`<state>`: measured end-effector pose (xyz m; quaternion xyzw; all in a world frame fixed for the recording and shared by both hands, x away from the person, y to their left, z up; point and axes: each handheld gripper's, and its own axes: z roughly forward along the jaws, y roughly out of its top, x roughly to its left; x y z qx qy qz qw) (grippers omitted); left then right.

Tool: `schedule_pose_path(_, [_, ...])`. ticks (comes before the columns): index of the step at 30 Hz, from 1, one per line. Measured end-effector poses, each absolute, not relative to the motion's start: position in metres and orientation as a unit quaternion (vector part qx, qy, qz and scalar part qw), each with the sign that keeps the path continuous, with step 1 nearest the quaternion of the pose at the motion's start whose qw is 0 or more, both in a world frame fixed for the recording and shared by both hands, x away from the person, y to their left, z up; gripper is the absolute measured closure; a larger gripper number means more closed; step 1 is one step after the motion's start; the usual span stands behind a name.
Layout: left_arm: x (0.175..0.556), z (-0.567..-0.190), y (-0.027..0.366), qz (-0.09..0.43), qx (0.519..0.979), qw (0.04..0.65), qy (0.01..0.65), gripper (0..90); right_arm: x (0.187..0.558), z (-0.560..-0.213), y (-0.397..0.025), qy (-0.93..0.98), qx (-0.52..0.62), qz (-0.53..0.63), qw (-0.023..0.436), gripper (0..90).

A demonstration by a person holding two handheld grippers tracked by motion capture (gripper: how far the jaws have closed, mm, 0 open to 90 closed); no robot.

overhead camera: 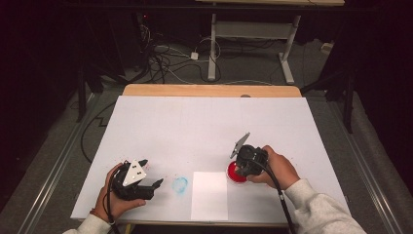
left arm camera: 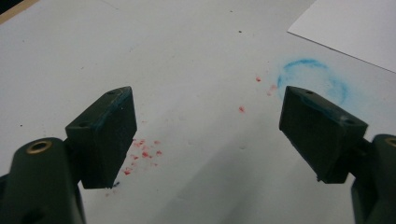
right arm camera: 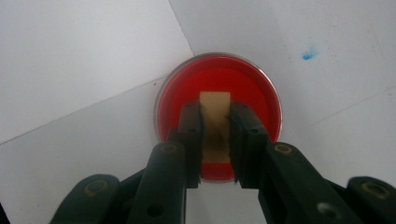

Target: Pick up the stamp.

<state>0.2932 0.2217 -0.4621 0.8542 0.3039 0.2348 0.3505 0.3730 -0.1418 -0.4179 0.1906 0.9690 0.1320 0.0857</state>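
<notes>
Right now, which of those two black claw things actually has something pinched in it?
The right gripper: its jaws are shut on a small tan block, held over the red dish. The left gripper has its jaws wide apart over bare table.

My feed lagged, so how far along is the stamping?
Done: nothing shows printed on the white sheet, just an old blue ring smudge beside it. In hand: the right tool grips a tan block over the red ink dish. Left: stamping the sheet. The left tool waits open.
</notes>
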Motion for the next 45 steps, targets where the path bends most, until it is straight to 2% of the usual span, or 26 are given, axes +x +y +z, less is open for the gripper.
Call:
schedule_pose_path(30, [0.293,-0.463,0.219,0.233,0.857,0.349,0.299,18.4,0.371,-0.422,-0.140,0.968,0.196,0.127,0.092,76.6])
schedule_pose_path(45, [0.293,-0.463,0.219,0.232,0.858,0.348,0.298,18.4,0.359,-0.366,-0.146,0.958,0.184,0.181,0.122,76.5])
